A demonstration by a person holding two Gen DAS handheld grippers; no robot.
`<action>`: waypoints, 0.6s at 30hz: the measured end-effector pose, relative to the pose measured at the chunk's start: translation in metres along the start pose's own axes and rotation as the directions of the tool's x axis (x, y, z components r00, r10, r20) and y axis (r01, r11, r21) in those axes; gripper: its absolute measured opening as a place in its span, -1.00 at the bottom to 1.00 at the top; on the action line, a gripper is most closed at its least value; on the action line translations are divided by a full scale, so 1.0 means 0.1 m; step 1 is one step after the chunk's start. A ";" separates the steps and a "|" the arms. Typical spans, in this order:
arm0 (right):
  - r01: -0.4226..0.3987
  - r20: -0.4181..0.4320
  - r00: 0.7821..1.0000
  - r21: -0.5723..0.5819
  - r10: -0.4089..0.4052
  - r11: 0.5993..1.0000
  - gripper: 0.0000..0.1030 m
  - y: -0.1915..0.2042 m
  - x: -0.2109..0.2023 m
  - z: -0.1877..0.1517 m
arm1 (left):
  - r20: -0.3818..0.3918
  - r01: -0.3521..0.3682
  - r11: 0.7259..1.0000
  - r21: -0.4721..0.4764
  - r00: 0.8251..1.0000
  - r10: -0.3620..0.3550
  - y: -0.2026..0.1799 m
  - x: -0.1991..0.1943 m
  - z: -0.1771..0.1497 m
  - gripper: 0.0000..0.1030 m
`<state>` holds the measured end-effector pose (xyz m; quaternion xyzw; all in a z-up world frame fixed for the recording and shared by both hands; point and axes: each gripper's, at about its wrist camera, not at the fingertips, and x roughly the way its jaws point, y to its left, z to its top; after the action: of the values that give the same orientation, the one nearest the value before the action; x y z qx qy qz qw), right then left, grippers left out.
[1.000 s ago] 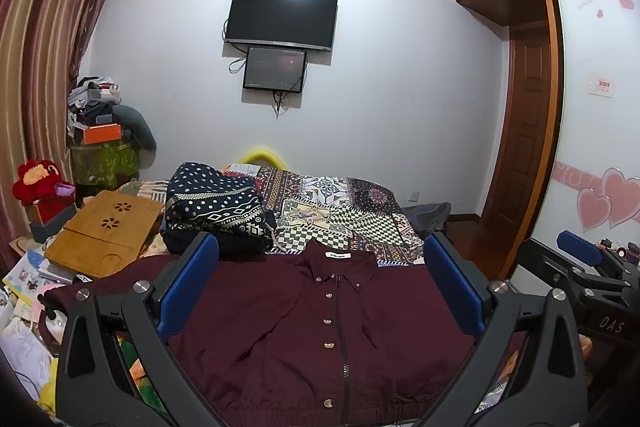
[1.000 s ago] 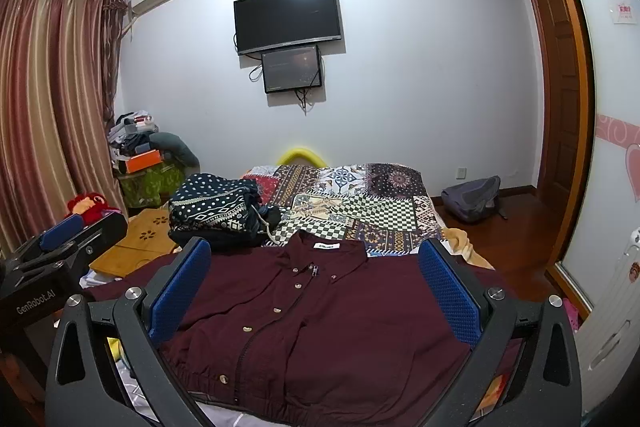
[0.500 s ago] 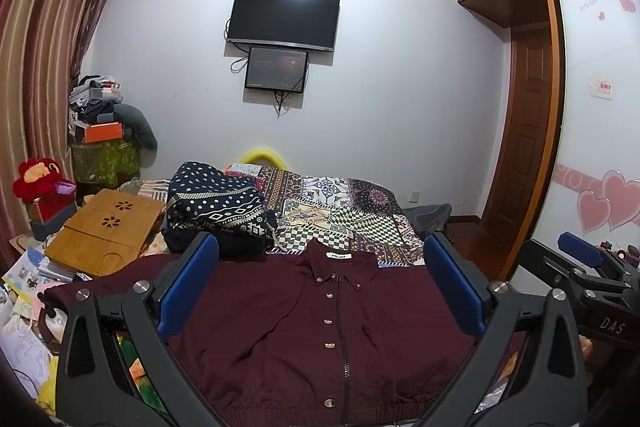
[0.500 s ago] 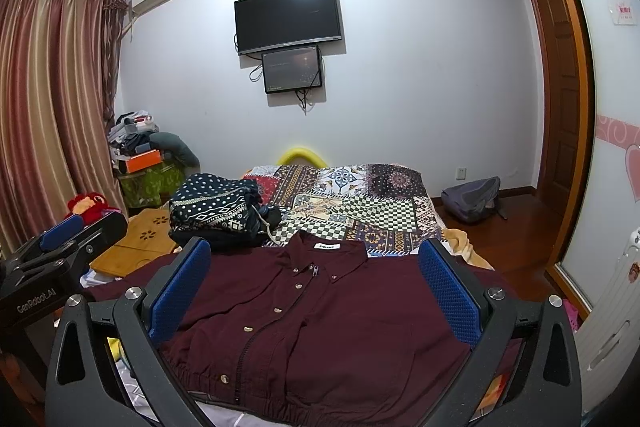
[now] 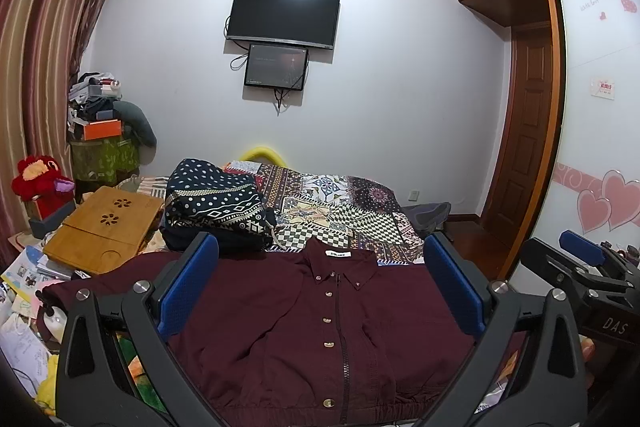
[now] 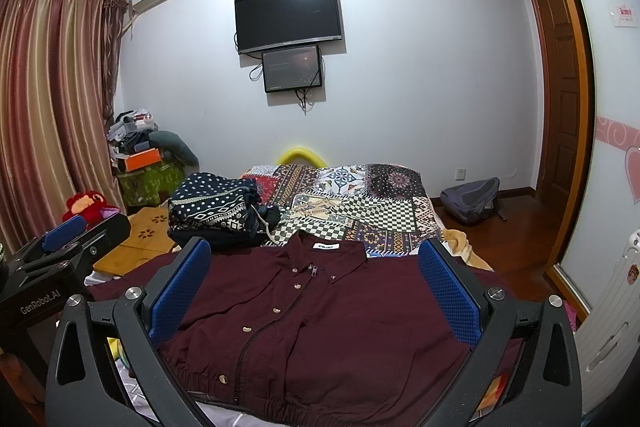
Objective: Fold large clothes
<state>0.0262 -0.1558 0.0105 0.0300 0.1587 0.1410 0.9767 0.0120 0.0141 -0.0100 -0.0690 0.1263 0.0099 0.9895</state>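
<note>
Bed (image 5: 360, 203) carries the maroon jacket (image 5: 320, 327) flat, collar away, hem nearest, zipper running straight ahead between left tongs (image 5: 320, 291) and right tongs (image 6: 316, 287), both spread wide, empty, hovering above it.

Each black gripper (image 5: 320, 283) (image 6: 316, 279) carries blue textured pads, silver screws, white lettering.
</note>
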 end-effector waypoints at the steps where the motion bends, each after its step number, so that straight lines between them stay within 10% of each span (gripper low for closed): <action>1: 0.000 0.000 1.000 0.000 0.000 1.000 1.00 0.00 0.00 0.00 | 0.000 0.000 1.000 -0.001 1.000 0.000 0.00 0.00 0.00 1.00; 18: 0.002 -0.004 1.000 -0.002 -0.002 1.000 1.00 0.02 0.01 0.01 | -0.002 -0.004 1.000 0.000 1.000 0.004 0.02 0.03 0.01 1.00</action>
<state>0.0264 -0.1541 0.0112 0.0284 0.1608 0.1402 0.9766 0.0153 0.0166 -0.0104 -0.0686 0.1274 0.0120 0.9894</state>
